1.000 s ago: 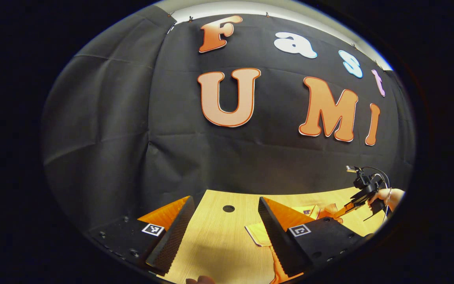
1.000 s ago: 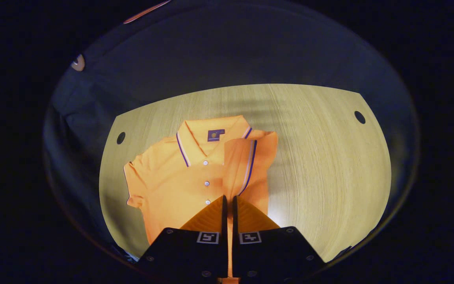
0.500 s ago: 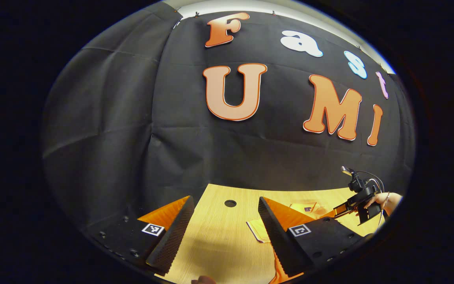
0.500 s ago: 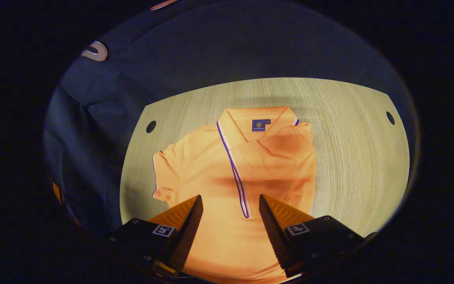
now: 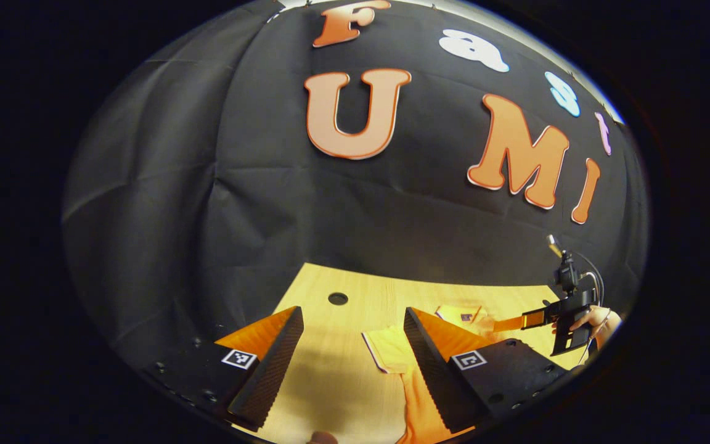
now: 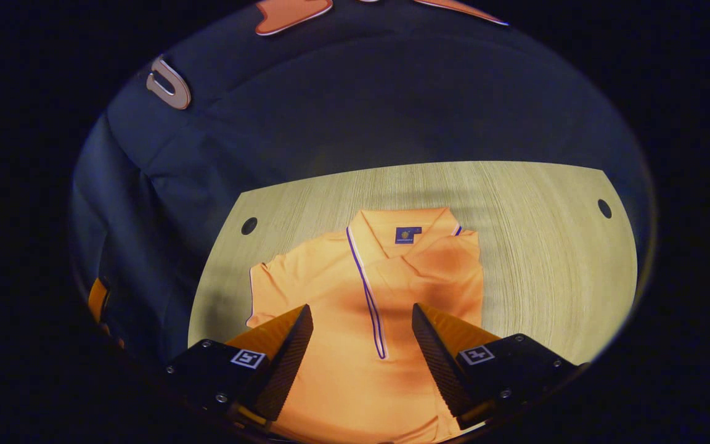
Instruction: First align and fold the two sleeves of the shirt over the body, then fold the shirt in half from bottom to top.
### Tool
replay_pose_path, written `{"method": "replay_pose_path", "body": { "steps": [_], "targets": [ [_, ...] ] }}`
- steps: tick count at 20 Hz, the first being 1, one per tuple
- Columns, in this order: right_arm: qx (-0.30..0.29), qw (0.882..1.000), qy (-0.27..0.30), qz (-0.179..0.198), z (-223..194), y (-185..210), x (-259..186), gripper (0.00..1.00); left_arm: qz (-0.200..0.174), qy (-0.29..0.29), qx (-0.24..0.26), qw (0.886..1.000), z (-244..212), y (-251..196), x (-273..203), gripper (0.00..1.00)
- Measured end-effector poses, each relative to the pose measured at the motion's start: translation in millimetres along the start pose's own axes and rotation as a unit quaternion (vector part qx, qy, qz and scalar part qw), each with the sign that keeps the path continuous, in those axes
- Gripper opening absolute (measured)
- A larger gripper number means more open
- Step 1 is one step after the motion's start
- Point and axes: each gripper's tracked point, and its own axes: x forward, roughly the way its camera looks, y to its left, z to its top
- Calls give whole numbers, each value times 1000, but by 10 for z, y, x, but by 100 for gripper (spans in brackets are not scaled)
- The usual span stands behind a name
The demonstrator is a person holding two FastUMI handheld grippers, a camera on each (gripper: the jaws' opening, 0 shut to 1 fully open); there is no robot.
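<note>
An orange shirt [image 6: 367, 320] lay flat on the table [image 6: 546, 271], one sleeve folded over its body, bare wood along its far and side edges; above it the right gripper [image 6: 361, 354] and left gripper [image 5: 352, 361] hung with fingers spread, holding nothing

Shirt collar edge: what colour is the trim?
The orange polo shirt has purple-and-white striped trim along its collar edge, clearest in the right gripper view.
</note>
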Motion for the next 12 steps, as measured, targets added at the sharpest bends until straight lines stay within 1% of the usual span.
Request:
{"method": "replay_pose_path", "body": {
  "steps": [1, 3, 6, 8, 9, 10, 12],
  "targets": [
    [-2, 1000, -5, -3, 20, -35, -50, 98, -8, 16, -7, 1000, -64, -100, 87, 99],
    [-6, 1000, -9, 1, 36, -56, -134, 98, -4, 58, -19, 998, -311, -212, 293, 98],
    [-11, 1000, -15, 9, 65, -104, -278, 98, -23, 125, -42, 991, -615, -455, 566, 99],
    [-6, 1000, -15, 14, 58, -156, -381, 98, -7, 170, -65, 983, -861, -480, 762, 99],
    [-3, 1000, -21, 19, 73, -173, -446, 98, -8, 183, -80, 980, -937, -520, 842, 99],
    [-1, 999, -29, 23, 108, -197, -517, 98, -8, 191, -89, 977, -995, -551, 925, 99],
    [-2, 998, -50, 27, 169, -256, -659, 98, 13, 202, -88, 975, -1083, -562, 1154, 99]
  ]
}}
